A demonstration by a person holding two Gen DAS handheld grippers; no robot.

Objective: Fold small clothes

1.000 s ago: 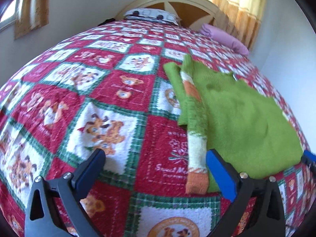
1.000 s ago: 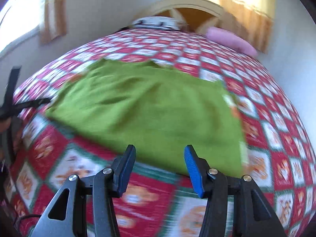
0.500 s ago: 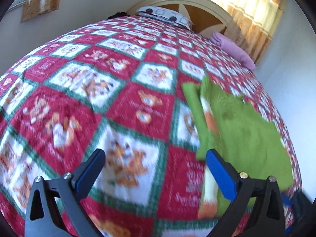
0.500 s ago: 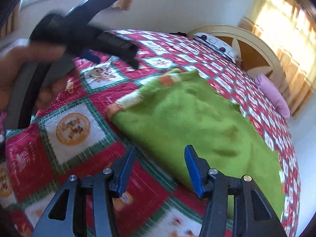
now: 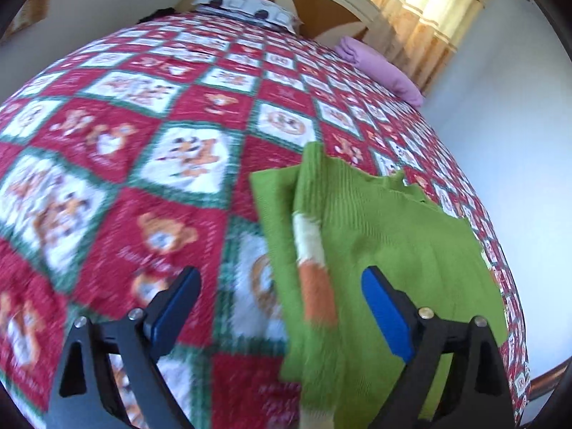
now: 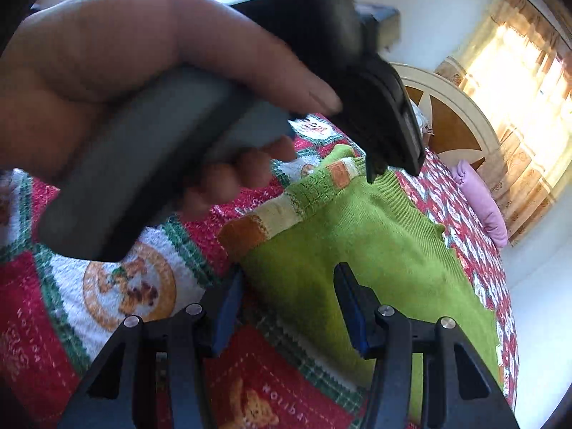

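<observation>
On the near right of the quilt [image 5: 150, 164] lies the green sweater [image 5: 393, 243], its striped sleeve [image 5: 311, 271] folded inward. We have swung our left gripper [image 5: 279, 307] back over that sleeve within a second; the right gripper [image 6: 286, 304] has closed in on the hem. Both jaws stand apart, empty. Next fold looks imminent. Headboard [image 5: 321, 7] and curtains [image 5: 429, 10] lie far.

A green knit sweater [image 5: 393, 236] lies flat on the quilt, its orange-and-cream striped sleeve folded inward.
</observation>
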